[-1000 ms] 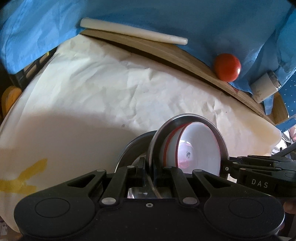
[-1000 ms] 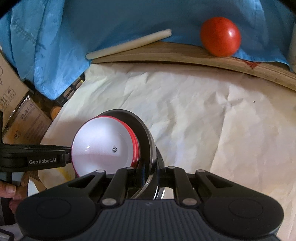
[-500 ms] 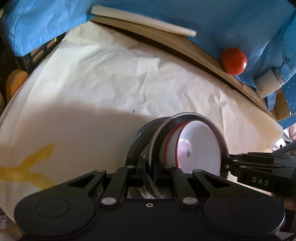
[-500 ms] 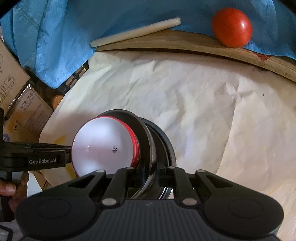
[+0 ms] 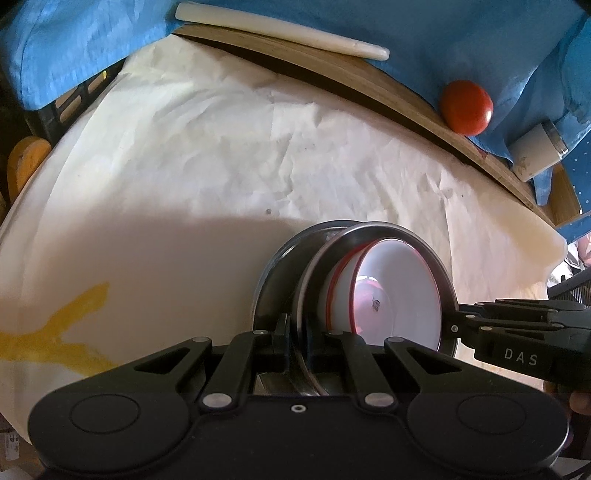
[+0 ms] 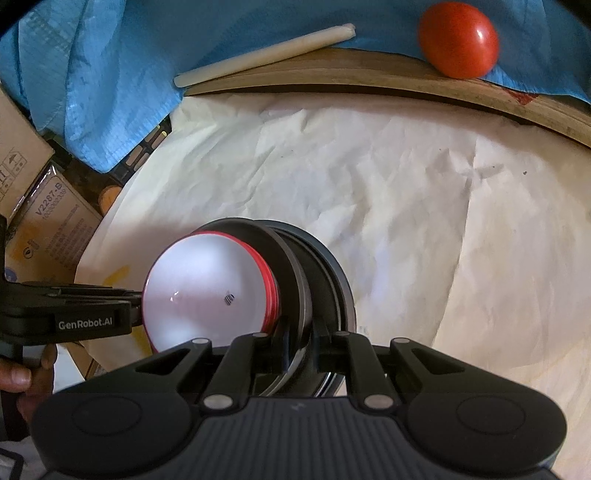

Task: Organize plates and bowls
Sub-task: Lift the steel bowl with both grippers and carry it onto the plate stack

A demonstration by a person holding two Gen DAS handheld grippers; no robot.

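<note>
Plates, two, both steel: front plate [image 5: 373, 229] and, just behind it, second plate [image 5: 266, 288]. White red-rimmed bowls [image 5: 395, 295], two by the red rims showing, nested and lying against the front plate's face. Grippers, two. Jaws of left gripper [image 5: 297, 339] pinched narrow on the front plate's near rim; right gripper [image 6: 299, 354] equally narrow, clamped on the same rim at another spot. Stack low in both wrist views, over crumpled white paper [image 5: 229, 147]; touching the paper or not, impossible to tell. Seen nearly edge-on: bowl mouths facing right in the left view, left in the right view, axis through the round centres running sideways. Beyond the paper: one tomato [image 6: 458, 38], one pale rod [image 5: 280, 31], one curved wooden board [image 6: 369, 79], one blue cloth [image 6: 110, 74], one white cup [image 5: 535, 155] on its side.
</note>
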